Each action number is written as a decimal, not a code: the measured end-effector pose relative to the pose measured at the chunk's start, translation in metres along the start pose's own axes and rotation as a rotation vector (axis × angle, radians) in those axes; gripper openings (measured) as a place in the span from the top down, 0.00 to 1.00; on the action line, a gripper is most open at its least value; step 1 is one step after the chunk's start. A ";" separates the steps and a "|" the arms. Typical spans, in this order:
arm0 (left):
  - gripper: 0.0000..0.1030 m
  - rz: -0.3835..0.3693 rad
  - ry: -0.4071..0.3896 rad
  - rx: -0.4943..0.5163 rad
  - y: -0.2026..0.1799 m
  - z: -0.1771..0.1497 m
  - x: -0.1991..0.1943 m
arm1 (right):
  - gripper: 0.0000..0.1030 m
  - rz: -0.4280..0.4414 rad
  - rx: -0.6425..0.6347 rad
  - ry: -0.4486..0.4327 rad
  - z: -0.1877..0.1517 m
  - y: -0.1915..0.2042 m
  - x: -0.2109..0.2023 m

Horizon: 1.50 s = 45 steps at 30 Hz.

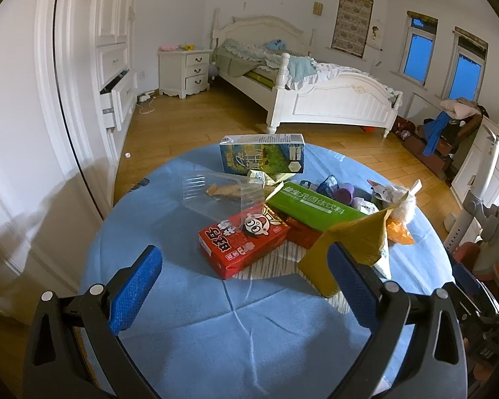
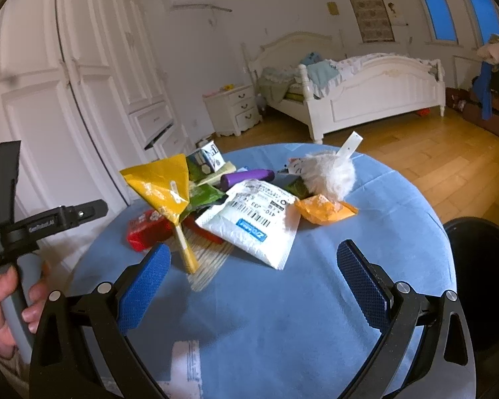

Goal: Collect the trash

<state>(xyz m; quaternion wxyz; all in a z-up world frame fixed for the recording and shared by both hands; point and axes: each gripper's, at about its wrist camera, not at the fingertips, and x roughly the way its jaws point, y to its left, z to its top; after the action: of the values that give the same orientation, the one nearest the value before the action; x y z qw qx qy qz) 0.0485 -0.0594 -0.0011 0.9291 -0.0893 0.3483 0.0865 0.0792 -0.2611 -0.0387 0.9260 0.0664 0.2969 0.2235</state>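
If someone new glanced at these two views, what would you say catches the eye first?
Probably the heap of trash in the middle of the round blue table: a red carton lies at the front with a green box behind it. In the right view, a yellow wrapper sticks up at the left of the heap, beside a white mailer bag. Both the left gripper and the right gripper hover open.

Daylight fills the room evenly, bright but soft, with a cool blue cast from the windows (image 1: 415, 56) on the far wall. The wardrobe (image 1: 23, 133) doors catch pale grey shadows low on the left. Both views bend strongly at the edges, with black corners. The left view is sharp; the right one is softer, and the yellow wrapper (image 2: 164, 188) shows slight motion blur near its lower tip
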 end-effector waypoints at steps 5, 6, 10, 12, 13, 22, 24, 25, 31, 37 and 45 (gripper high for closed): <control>0.05 -0.091 0.012 -0.050 0.016 0.003 0.003 | 0.04 0.044 -0.004 0.024 0.013 0.002 0.009; 0.05 -0.147 0.025 -0.090 0.024 0.006 0.006 | 0.04 0.072 -0.018 0.018 0.026 0.005 0.010; 0.07 -0.395 0.134 -0.355 0.073 0.027 0.037 | 0.04 0.156 -0.121 0.011 0.101 0.029 0.031; 0.11 -0.420 0.119 -0.357 0.081 0.044 0.048 | 0.04 0.192 -0.186 0.068 0.148 0.049 0.069; 0.16 -0.425 0.125 -0.359 0.083 0.051 0.055 | 0.04 0.199 -0.213 0.104 0.161 0.056 0.088; 0.40 -0.503 0.295 -0.479 0.091 0.071 0.125 | 0.04 0.302 -0.462 0.482 0.188 0.101 0.260; 0.49 -0.487 0.332 -0.482 0.090 0.073 0.137 | 0.10 0.305 -0.514 0.513 0.179 0.109 0.271; 0.58 -0.488 0.349 -0.490 0.089 0.072 0.142 | 0.27 0.290 -0.558 0.524 0.174 0.113 0.276; 0.88 -0.544 0.340 -0.526 0.087 0.063 0.144 | 0.51 0.274 -0.556 0.518 0.159 0.115 0.266; 0.92 -0.582 0.231 -0.464 0.087 0.058 0.103 | 0.55 0.337 -0.371 0.387 0.172 0.087 0.197; 0.92 -0.642 0.077 -0.275 0.048 0.072 0.022 | 0.58 0.400 -0.001 0.112 0.162 -0.003 0.046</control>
<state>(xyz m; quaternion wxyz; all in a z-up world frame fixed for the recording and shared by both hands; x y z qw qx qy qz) 0.0997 0.0054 0.0329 0.8744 -0.3217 0.3223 -0.1673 0.2073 -0.2410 0.0691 0.8453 0.1109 0.3285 0.4065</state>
